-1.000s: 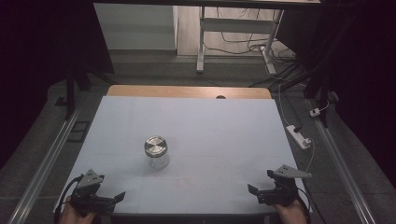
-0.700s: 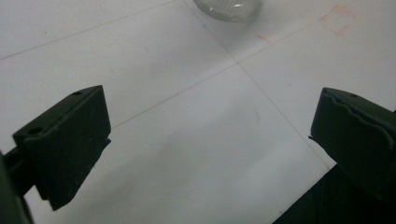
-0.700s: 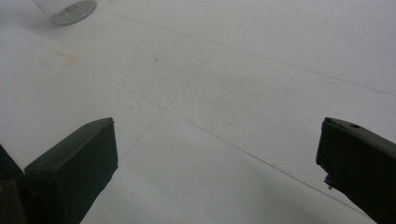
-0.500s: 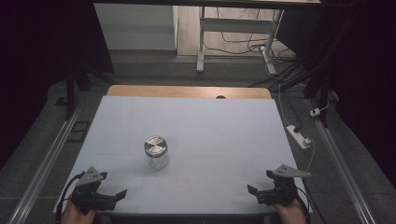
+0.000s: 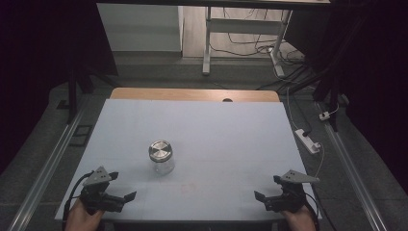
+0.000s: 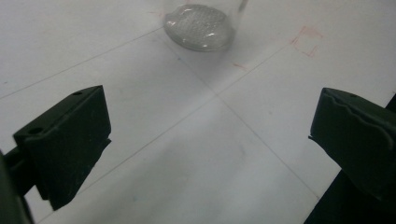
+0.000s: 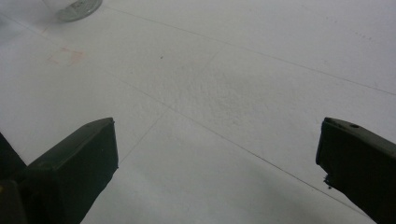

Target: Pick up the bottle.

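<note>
We see the jar (image 5: 161,157) standing upright, left of centre on the counter (image 5: 231,130). It lies far and right of our left hand-held gripper (image 5: 109,191), the nearer one; our right hand-held gripper (image 5: 272,189) sits well apart. Both have jaws spread wide, empty.

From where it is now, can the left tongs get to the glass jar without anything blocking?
Probably yes. The left tongs stand open near the table's front edge, and the glass jar stands upright a little ahead and to their right. Between them lies bare white table, so the way looks free.
</note>
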A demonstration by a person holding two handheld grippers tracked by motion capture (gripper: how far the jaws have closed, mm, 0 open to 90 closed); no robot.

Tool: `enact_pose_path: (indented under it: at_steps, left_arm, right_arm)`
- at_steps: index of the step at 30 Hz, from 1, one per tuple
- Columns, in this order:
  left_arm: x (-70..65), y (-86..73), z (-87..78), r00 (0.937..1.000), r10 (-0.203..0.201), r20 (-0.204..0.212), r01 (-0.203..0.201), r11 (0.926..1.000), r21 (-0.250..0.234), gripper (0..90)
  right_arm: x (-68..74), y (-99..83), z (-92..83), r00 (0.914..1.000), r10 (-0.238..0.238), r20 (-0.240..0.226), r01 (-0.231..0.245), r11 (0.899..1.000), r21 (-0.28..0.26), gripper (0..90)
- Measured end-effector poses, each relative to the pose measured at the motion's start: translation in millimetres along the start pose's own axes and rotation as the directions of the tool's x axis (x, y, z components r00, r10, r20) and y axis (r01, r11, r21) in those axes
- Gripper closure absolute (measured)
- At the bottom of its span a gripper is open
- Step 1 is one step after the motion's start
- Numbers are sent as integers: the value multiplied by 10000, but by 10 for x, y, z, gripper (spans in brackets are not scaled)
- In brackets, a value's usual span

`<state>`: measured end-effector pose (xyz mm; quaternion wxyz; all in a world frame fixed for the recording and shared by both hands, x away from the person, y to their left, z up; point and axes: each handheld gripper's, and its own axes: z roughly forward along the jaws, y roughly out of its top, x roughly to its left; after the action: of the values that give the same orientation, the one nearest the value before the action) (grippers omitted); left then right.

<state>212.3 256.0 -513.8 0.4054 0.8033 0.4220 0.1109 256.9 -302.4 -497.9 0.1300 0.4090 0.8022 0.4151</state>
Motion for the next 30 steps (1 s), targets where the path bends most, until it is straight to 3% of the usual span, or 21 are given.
enact_pose_path:
  at_steps: [8,17,30]
  left_arm:
    - [8,81,109,9998,214,48,-214,9998,-22,0]
    - [61,218,227,9997,19,256,-18,10000,-36,0]
    - [175,416,435,9983,40,583,-35,10000,-78,0]
  right_arm:
    - [1,1,3,10000,-14,-13,14,10000,28,0]
    - [3,2,5,10000,-25,-24,25,10000,50,0]
    - [5,2,7,10000,-46,-15,46,10000,70,0]
